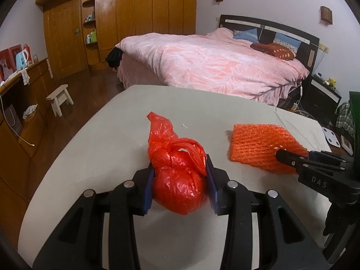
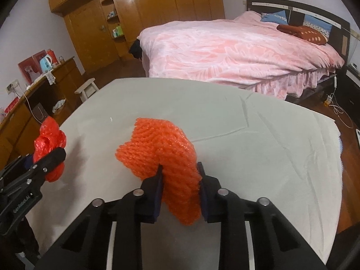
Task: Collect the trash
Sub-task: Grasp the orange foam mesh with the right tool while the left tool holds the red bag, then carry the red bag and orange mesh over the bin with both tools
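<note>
A knotted red plastic bag [image 1: 177, 168] sits between the fingers of my left gripper [image 1: 180, 168], which is shut on it above the grey table [image 1: 94, 148]. The bag also shows at the left of the right wrist view [image 2: 48, 144]. An orange foam net [image 2: 166, 157] is pinched between the fingers of my right gripper [image 2: 178, 171], its far end drooping toward the table. The net also shows in the left wrist view [image 1: 258, 146], with the right gripper on its right corner.
A small white scrap [image 1: 184, 126] lies on the table beyond the bag. A pink-covered bed [image 1: 213, 60] stands behind the table. A white stool [image 1: 59, 97] and a wooden sideboard [image 1: 20, 112] are on the left. Cables and a scale lie on the floor at right.
</note>
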A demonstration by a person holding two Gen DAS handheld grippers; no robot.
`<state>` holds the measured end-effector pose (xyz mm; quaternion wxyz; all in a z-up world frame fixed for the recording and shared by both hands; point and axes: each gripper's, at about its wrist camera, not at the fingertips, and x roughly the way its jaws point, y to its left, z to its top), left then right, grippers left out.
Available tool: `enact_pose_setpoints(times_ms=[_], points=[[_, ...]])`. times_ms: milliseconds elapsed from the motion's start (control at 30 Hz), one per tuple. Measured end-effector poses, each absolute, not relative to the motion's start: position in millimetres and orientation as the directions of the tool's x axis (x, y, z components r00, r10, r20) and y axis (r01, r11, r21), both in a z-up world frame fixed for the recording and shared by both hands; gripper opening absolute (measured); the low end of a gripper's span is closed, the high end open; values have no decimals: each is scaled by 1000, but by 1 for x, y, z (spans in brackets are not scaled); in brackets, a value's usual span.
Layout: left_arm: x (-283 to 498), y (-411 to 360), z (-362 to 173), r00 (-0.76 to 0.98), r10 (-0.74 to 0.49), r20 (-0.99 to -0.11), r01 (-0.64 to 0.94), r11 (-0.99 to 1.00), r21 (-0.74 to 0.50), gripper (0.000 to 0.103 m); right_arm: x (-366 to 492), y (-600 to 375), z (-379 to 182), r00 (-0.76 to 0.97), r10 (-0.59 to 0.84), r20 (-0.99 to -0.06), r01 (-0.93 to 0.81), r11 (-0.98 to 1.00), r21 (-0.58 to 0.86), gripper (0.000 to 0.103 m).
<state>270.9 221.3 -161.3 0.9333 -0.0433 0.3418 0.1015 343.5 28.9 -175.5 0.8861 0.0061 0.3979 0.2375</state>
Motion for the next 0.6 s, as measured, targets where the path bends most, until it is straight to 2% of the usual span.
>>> enact_pose_setpoints(times_ms=[600], points=[[234,166,-97,815,125,-566,-149,989,4,38,284,-16,-96,687,420,-593,-397,900,179,27]])
